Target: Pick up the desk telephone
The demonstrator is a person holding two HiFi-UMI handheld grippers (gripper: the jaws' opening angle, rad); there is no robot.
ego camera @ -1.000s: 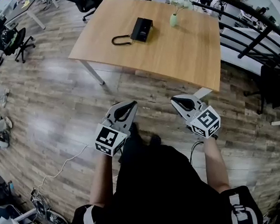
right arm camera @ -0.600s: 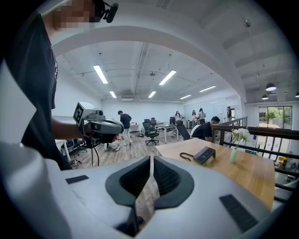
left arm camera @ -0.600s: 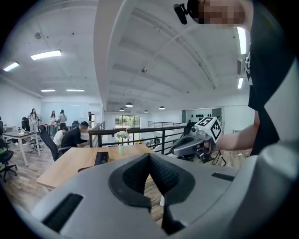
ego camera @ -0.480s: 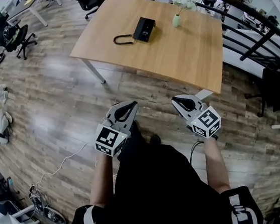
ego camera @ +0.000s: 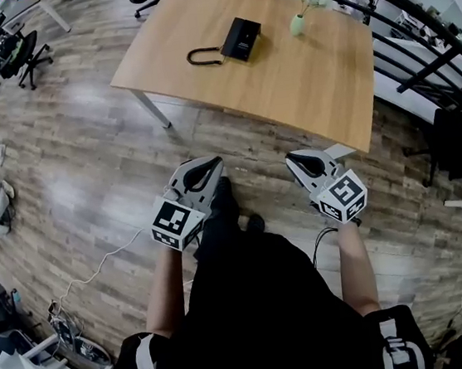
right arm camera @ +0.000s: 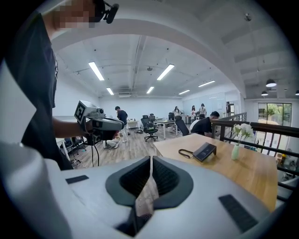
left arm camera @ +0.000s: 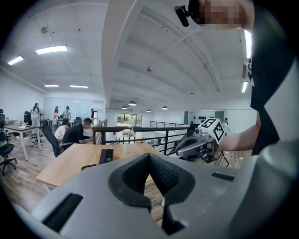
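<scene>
The black desk telephone (ego camera: 241, 38) lies on the far part of a wooden table (ego camera: 286, 89), its curled cord (ego camera: 203, 56) looped to its left. Both grippers are held side by side in front of the person, well short of the table's near edge and over the floor. My left gripper (ego camera: 210, 166) is shut and empty, and so is my right gripper (ego camera: 294, 161). The left gripper view shows the telephone (left arm camera: 106, 156) far beyond the shut jaws. In the right gripper view the telephone (right arm camera: 205, 151) lies ahead and to the right.
A pale green vase with white flowers (ego camera: 299, 22) stands on the table right of the telephone. A black railing (ego camera: 416, 56) runs behind and right of the table. Office chairs (ego camera: 10, 52) stand at far left. A white cable (ego camera: 99, 271) trails on the wood floor.
The person has moved a little closer to the table, carrying both grippers along. The jaws of both stay shut and the telephone has not moved.
</scene>
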